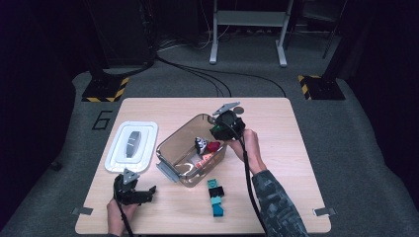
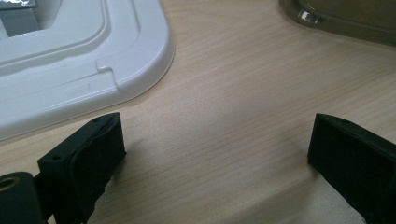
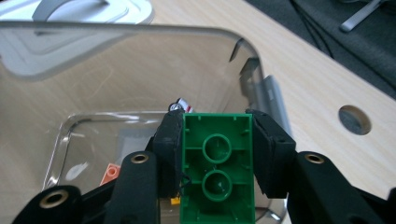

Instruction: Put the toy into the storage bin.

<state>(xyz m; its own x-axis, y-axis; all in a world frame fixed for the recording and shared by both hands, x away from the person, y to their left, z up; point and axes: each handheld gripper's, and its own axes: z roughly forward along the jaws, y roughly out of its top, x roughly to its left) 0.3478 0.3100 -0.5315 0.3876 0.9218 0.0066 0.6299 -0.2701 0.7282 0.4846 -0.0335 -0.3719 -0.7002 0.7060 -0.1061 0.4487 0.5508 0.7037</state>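
Note:
A clear plastic bin (image 1: 174, 143) stands in the middle of the table with a few small toys inside, among them a red piece (image 1: 213, 146) and a black-and-white one (image 1: 200, 144). My right gripper (image 1: 220, 129) hovers over the bin's far right corner, shut on a green building brick (image 3: 217, 168) whose hollow underside faces the camera. The bin's rim (image 3: 140, 29) lies just beyond the brick. My left gripper (image 1: 143, 193) rests near the table's front left with its jaws wide apart over bare wood (image 2: 224, 140).
A white bin lid (image 1: 132, 146) lies left of the bin; its corner (image 2: 116, 60) is close ahead of the left jaws. A stack of teal and black bricks (image 1: 216, 197) sits in front of the bin. A round hole (image 3: 354, 120) marks the tabletop.

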